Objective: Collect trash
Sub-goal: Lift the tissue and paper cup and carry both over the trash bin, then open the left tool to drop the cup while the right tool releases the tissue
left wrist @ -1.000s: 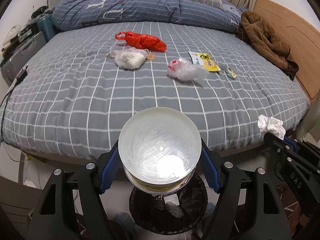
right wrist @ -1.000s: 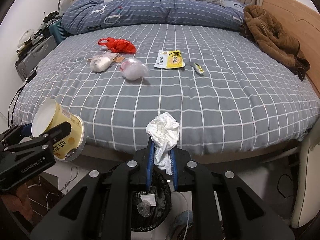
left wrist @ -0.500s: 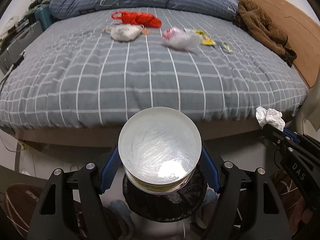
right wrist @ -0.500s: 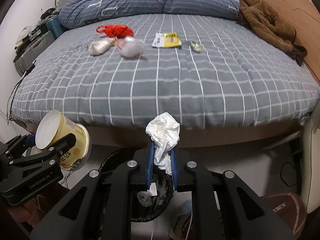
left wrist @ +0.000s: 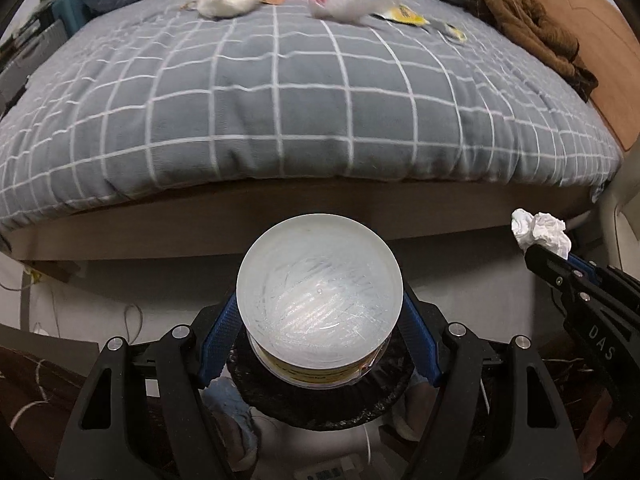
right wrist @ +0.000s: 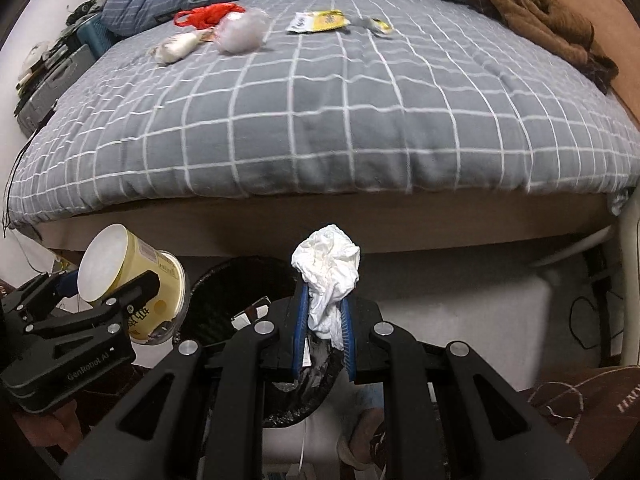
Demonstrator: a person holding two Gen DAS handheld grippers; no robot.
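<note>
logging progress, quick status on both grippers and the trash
Left gripper shut on noodle cup, right gripper shut on crumpled tissue. Both over black trash bin. Path clear; wrappers remain on bed.

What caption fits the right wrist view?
Right gripper holding crumpled tissue above black bin, bed behind.

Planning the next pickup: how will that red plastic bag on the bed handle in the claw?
The red plastic bag looks thin and crumpled, so probably floppy and very light. It lies bunched in a low heap, so it should compress and drape rather than roll. Its loose loop at one end might snag.
</note>
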